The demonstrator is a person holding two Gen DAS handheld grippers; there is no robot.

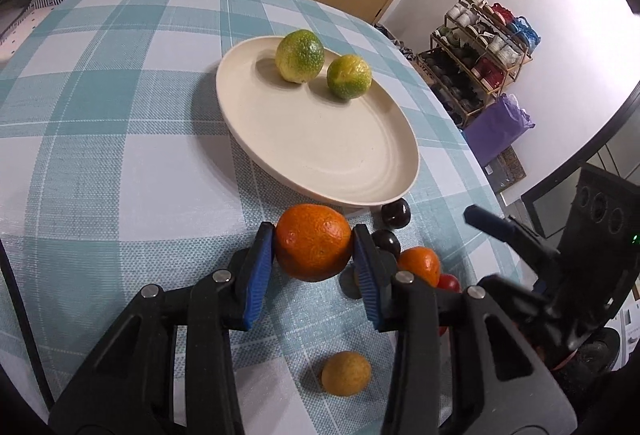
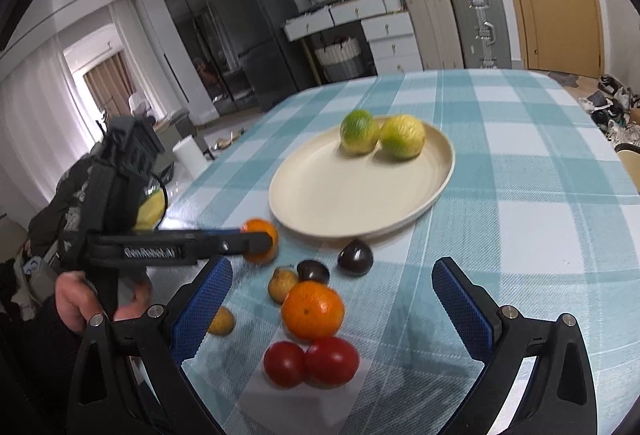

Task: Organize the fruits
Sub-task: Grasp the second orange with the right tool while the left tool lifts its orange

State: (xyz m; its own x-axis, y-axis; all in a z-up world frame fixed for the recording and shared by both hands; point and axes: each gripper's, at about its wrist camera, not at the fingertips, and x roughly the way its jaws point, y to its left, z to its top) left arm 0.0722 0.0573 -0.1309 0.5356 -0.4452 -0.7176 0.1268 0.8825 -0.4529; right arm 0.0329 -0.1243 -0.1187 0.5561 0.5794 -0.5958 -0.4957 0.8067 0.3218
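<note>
My left gripper (image 1: 313, 253) is shut on an orange (image 1: 313, 241) and holds it above the cloth, just short of the cream plate (image 1: 320, 151). The plate holds two green-yellow citrus (image 1: 300, 55) (image 1: 349, 76). In the right wrist view the left gripper (image 2: 258, 241) with its orange (image 2: 262, 231) is left of the plate (image 2: 352, 195). My right gripper (image 2: 332, 299) is open and empty, over a second orange (image 2: 313, 310), two red tomatoes (image 2: 312, 361), two dark plums (image 2: 355, 258) (image 2: 313, 271) and small yellow fruits (image 2: 282, 284).
The table has a teal-and-white checked cloth (image 1: 120, 115). A small yellow fruit (image 1: 346, 373) lies below the left gripper. A shoe rack (image 1: 476, 51) and purple bag (image 1: 498, 127) stand past the right table edge. Suitcases and drawers stand behind.
</note>
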